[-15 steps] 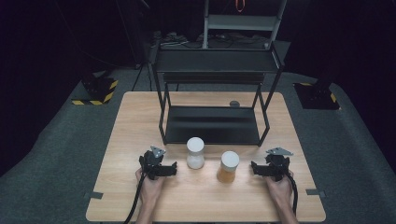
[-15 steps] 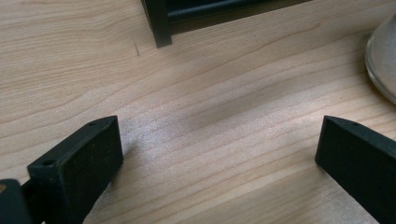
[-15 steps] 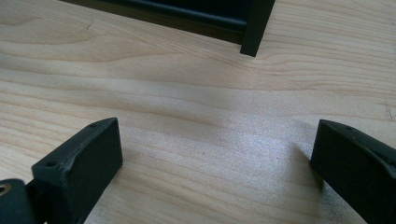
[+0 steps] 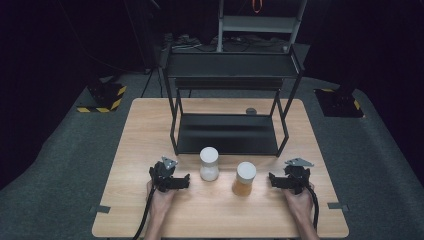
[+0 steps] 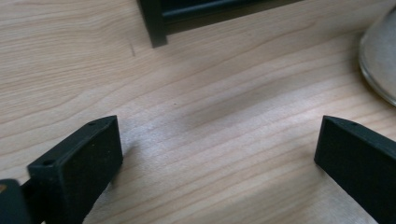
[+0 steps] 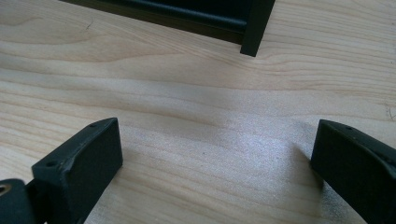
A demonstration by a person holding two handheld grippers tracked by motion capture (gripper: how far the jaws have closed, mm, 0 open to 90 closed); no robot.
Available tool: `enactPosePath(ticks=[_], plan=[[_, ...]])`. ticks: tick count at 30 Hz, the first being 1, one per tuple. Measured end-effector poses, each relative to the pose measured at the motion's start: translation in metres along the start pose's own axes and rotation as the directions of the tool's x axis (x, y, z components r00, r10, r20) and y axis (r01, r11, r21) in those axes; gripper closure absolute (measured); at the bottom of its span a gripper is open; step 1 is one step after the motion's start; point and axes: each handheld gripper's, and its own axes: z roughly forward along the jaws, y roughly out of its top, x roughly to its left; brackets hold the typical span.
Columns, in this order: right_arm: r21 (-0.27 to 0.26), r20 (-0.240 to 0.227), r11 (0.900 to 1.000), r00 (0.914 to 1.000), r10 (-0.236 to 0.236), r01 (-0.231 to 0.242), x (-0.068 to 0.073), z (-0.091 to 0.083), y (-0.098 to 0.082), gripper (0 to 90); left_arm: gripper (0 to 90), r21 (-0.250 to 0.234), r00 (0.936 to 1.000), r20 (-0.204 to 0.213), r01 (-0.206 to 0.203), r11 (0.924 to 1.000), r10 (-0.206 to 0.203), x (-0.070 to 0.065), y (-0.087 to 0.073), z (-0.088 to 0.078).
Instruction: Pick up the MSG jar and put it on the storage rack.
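Two white-lidded jars stand on the wooden table (image 4: 150, 125) in front of a black two-tier rack (image 4: 227, 132). The left jar (image 4: 209, 163) holds something white; the right jar (image 4: 245, 178) holds something amber. My left gripper (image 4: 170, 176) rests low over the table to the left of the white jar, jaws wide apart with bare wood between them (image 5: 217, 154). The white jar's edge (image 5: 380, 60) shows at the right of the left gripper view. My right gripper (image 4: 290, 179) sits to the right of the amber jar, open over bare wood (image 6: 215, 154).
A rack leg (image 5: 154, 28) stands ahead of the left gripper and another rack leg (image 6: 256, 28) ahead of the right. A small dark round object (image 4: 251, 111) lies behind the rack. Grey carpet (image 4: 65, 165) surrounds the table, with yellow-black striped bases (image 4: 102, 100) farther off.
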Motion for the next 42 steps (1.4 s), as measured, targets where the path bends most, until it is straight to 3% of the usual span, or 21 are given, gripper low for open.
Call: enactPosePath(ticks=[7,11,12,15,23,37,42], plan=[[0.000,0.000,1.000,1.0000,0.000,0.000,0.000,0.000,0.000,1.4,0.2,0.024,0.9982,0.047,-0.039,0.9989,0.038,-0.001,0.003,-0.004],[0.000,0.000,1.000,1.0000,0.000,0.000,0.000,0.000,0.000,1.4,0.2,-0.003,0.9947,0.089,-0.052,0.9986,0.052,0.000,-0.002,-0.010],[0.000,0.000,1.000,1.0000,0.000,0.000,0.000,0.000,0.000,1.4,0.2,-0.017,0.9911,0.121,-0.053,0.9985,0.054,0.001,-0.004,-0.013],[0.000,0.001,1.000,1.0000,0.000,0.000,0.000,0.000,0.000,1.4,0.2,-0.029,0.9859,0.156,-0.056,0.9980,0.060,0.001,-0.004,-0.016],[0.000,0.001,1.000,1.0000,-0.001,0.001,0.000,0.000,0.000,1.4,0.2,-0.030,0.9736,0.208,-0.090,0.9954,0.095,-0.007,0.002,-0.013],[0.000,0.001,1.000,1.0000,0.000,0.000,0.000,0.000,0.000,1.4,2.3,-0.056,0.9645,0.220,-0.137,0.9889,0.147,-0.029,0.018,-0.003],[0.000,0.001,1.000,1.0000,-0.001,0.001,0.000,0.000,0.000,1.4,4.2,-0.072,0.9607,0.233,-0.138,0.9878,0.151,-0.030,0.025,0.001]])
